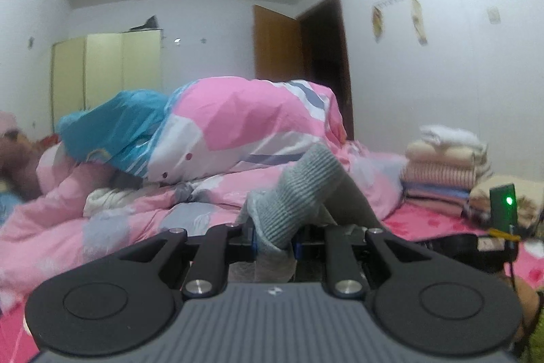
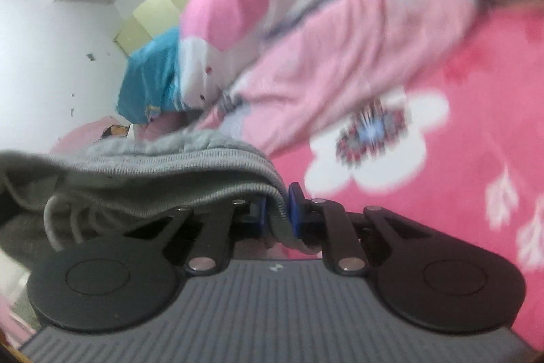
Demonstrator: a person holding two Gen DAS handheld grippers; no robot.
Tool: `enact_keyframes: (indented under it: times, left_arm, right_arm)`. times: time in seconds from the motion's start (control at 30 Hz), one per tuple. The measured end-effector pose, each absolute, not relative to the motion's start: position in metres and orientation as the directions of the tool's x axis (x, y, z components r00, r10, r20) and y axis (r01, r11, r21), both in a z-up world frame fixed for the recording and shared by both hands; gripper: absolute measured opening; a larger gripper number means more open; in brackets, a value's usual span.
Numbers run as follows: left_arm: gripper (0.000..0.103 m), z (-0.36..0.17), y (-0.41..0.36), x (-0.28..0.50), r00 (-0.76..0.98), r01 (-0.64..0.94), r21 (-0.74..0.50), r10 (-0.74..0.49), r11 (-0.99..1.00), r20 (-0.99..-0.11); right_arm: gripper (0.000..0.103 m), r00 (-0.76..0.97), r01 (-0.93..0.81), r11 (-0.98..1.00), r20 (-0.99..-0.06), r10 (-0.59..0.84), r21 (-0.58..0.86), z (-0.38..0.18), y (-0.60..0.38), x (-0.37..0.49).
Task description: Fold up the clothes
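Both tools clamped on the same grey garment: left tool point(image 1: 273, 244) pinches a ribbed band end of the grey knit point(image 1: 299, 189), which rises up and away from its jaws; right tool point(image 2: 275, 213) grips the ribbed hem, cloth running left from it, drawstring dangling below. Garment hangs between the two, off the bed, long axis roughly tool to tool. Neither is clearly nearer. Beyond: pink flowered bedsheet point(image 2: 459, 159), heaped quilt point(image 1: 244, 125), folded stack point(image 1: 445, 165) far right.
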State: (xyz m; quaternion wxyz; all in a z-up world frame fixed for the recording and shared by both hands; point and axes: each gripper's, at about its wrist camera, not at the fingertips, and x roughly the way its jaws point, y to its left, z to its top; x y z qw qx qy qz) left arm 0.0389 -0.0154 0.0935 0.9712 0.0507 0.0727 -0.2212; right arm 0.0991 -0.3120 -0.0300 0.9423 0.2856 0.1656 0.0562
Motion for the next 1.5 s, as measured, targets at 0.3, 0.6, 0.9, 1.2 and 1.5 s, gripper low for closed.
enact_keyframes:
  times: [0.3, 0.6, 0.9, 1.2, 1.5]
  left_arm:
    - [0.019, 0.093, 0.061, -0.010, 0.942, 0.324, -0.087, -0.330, 0.942, -0.058]
    - [0.018, 0.075, 0.150, -0.050, 0.987, 0.149, -0.250, -0.158, 0.957, -0.016]
    - [0.017, 0.017, 0.247, -0.053, 0.986, -0.135, -0.431, 0.077, 0.892, -0.148]
    - [0.016, -0.028, 0.330, -0.021, 0.901, -0.413, -0.511, 0.255, 0.754, -0.351]
    - [0.016, -0.059, 0.367, 0.006, 0.838, -0.536, -0.522, 0.345, 0.663, -0.423]
  right_arm:
    - [0.011, 0.964, -0.177, 0.954, -0.153, 0.217, 0.242, 0.060, -0.236, 0.132]
    - [0.011, 0.898, -0.419, 0.908, -0.150, 0.413, -0.005, 0.104, -0.085, 0.182]
    - [0.010, 0.784, -0.611, 0.771, -0.275, 0.556, -0.182, 0.082, 0.099, 0.231]
    - [0.010, 0.686, -0.723, 0.621, -0.421, 0.593, -0.303, 0.021, 0.259, 0.268]
    - [0.011, 0.629, -0.763, 0.571, -0.548, 0.551, -0.303, -0.045, 0.337, 0.303]
